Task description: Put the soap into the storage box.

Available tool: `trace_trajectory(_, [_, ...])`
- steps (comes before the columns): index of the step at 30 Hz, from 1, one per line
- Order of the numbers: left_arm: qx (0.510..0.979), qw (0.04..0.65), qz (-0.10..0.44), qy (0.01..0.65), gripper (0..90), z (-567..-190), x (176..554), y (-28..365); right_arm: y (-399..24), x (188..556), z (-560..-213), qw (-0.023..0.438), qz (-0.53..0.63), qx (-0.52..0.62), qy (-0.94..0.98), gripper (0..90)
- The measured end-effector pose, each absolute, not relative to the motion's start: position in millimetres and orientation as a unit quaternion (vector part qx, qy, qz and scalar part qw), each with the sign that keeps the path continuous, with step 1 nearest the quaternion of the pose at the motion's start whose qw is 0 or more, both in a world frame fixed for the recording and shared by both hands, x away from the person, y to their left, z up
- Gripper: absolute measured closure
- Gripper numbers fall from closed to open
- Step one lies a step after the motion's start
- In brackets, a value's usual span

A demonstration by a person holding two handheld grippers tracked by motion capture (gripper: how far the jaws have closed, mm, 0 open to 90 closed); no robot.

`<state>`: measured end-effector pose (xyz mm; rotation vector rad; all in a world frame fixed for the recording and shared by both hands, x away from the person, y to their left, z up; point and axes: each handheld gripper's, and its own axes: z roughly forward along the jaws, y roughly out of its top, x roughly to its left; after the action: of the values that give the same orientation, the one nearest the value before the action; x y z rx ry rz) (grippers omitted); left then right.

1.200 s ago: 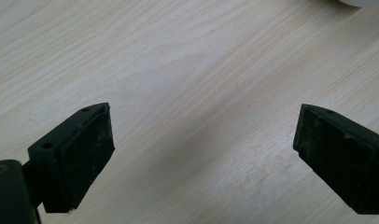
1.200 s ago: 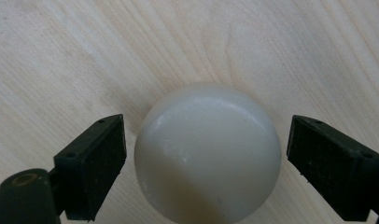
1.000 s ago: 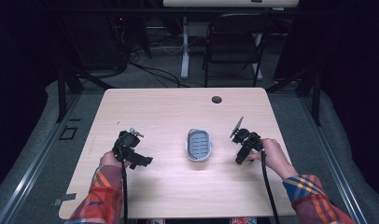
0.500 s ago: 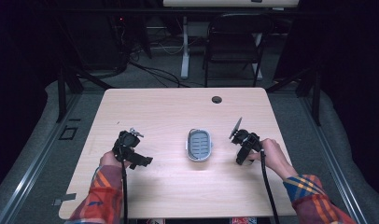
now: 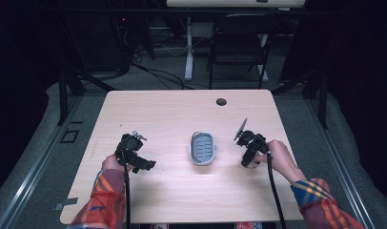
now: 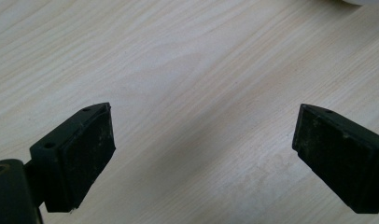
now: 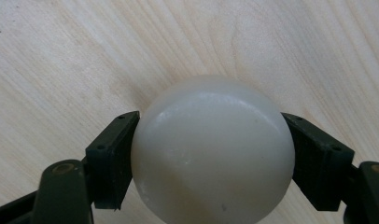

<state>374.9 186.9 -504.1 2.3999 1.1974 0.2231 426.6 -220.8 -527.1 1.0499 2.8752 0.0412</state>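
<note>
Right gripper (image 7: 211, 154) pinching white ball (image 7: 211, 149); left gripper (image 6: 201, 158) spread, empty. Likely next: carry ball toward dish (image 5: 202, 148) at 9 o'clock, keep squeeze even.

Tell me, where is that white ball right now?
The white ball sits clamped between the jaws of the right gripper, low over the wooden table on the person's right, just right of the small grey tray in the middle.

A smooth white ball (image 7: 211, 154) sits clamped between the right gripper's (image 7: 211, 158) jaws above the table
</note>
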Motion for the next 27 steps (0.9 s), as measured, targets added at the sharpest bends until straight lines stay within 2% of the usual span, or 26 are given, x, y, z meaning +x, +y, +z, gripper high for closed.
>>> trace_trajectory(27, [0.869,0.223,0.080,0.434,5.8,-504.4,375.3,187.0,-198.1,428.4,-508.1,0.047,0.012,0.319,0.947,24.4])
